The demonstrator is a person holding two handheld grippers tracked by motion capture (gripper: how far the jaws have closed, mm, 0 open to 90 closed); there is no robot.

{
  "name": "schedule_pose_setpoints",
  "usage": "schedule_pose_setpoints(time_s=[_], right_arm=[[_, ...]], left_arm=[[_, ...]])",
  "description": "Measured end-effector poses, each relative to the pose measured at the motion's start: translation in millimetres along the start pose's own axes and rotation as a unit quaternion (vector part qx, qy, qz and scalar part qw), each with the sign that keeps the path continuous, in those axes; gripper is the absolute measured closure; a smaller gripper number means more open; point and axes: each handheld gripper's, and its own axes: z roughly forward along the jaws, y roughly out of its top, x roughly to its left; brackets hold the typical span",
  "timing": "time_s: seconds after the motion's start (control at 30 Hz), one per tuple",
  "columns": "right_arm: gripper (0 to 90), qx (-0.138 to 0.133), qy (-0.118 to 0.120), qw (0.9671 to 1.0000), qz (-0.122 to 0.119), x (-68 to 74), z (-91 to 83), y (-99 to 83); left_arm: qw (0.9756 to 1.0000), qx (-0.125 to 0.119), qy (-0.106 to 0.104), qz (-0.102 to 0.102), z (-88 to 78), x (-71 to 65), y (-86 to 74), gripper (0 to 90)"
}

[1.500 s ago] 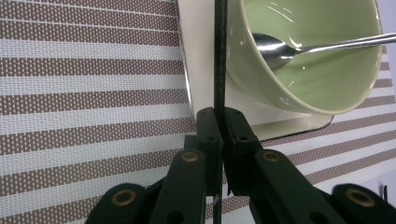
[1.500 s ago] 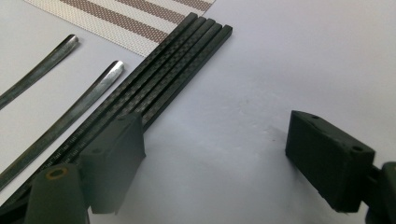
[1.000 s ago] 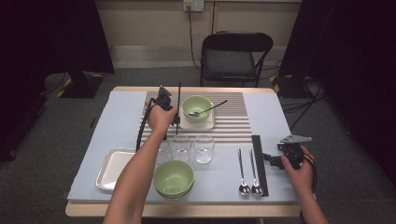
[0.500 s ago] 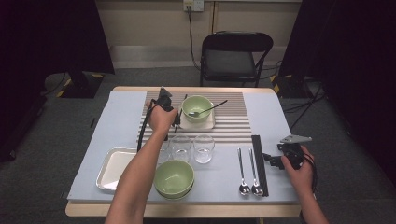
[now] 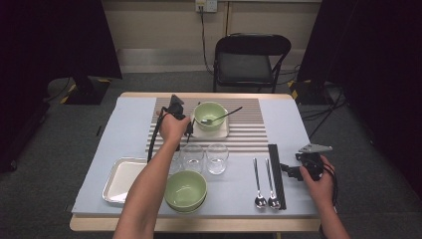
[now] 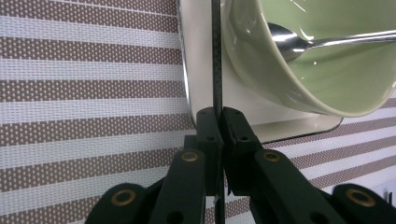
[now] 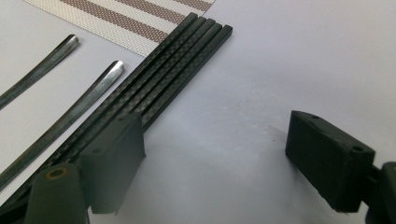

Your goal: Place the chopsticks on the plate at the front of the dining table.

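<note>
My left gripper (image 5: pixel 188 130) is shut on one thin black chopstick (image 6: pixel 216 56), which runs up along the left edge of a white plate (image 6: pixel 201 70). On that plate stands a green bowl (image 5: pixel 209 114) with a metal spoon (image 6: pixel 289 42) resting in it, all on a striped placemat (image 5: pixel 249 134). My right gripper (image 7: pixel 219 158) stands open low over the blue table cover, its jaws wide apart with nothing between them. A bundle of several black chopsticks (image 7: pixel 173 60) lies just beside its left jaw, and the high view has that right gripper (image 5: pixel 291 171) at the bundle's (image 5: pixel 276 174) right side.
Two spoons (image 5: pixel 263 179) lie left of the chopstick bundle. Two clear glasses (image 5: pixel 192 157) (image 5: pixel 217 158) stand mid-table. Green bowls (image 5: pixel 185 189) sit stacked near the front edge beside a metal tray (image 5: pixel 122 179). A black folding chair (image 5: pixel 249 59) stands beyond the table.
The chopstick in my left gripper has shifted slightly toward the plate. Both hands have stayed where they were.
</note>
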Motion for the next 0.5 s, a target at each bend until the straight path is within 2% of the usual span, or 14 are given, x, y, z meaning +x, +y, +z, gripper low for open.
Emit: schedule_pose_setpoints(time_s=[0.07, 0.23, 0.3, 0.4, 0.43, 0.5], right_arm=[[18.8, -0.001, 0.000, 1.0000, -0.001, -0.1, 0.0, 0.0], [18.8, 0.000, 0.000, 1.0000, 0.001, 0.1, 0.0, 0.0], [18.8, 0.000, -0.001, 1.0000, -0.001, 0.0, 0.0, 0.0], [18.8, 0.000, 0.000, 1.0000, 0.000, -0.1, 0.0, 0.0], [18.8, 0.000, 0.000, 1.0000, 0.001, 0.0, 0.0, 0.0], [18.8, 0.000, -0.001, 1.0000, 0.000, 0.0, 0.0, 0.0]], left_arm=[[0.9999, 0.004, 0.002, 0.009, 0.8, 0.0, 0.1, 86.0], [1.0000, 0.005, 0.002, 0.005, 3.1, -1.8, -0.3, 85.9], [0.9999, 0.006, 0.000, 0.012, 3.6, -1.5, 0.1, 85.6], [1.0000, 0.007, 0.002, 0.006, 4.6, -3.0, -0.1, 85.5], [0.9998, 0.011, 0.001, 0.015, 4.6, -2.1, 0.1, 85.3], [0.9999, 0.010, 0.000, 0.006, 6.1, -3.8, -0.1, 85.0]])
